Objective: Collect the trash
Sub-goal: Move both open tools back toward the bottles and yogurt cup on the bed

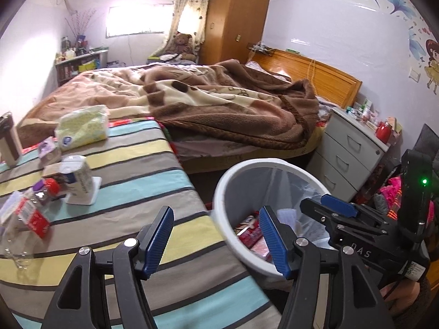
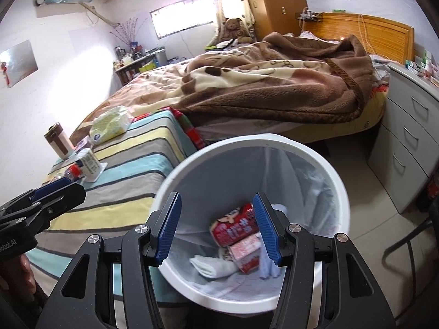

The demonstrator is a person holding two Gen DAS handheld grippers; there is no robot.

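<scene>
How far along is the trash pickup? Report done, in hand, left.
Done: red snack packets and folded tissue lie in the white bin. In hand: nothing; left gripper and right gripper are open and empty. Left: clear plastic bottle, milk carton and small packets on the striped table.

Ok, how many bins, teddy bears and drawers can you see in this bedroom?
Bin: 1
Teddy bear: 1
Drawers: 3
Total: 5

left gripper (image 1: 216,240) jaws parted and empty, right gripper (image 2: 216,226) likewise
</scene>
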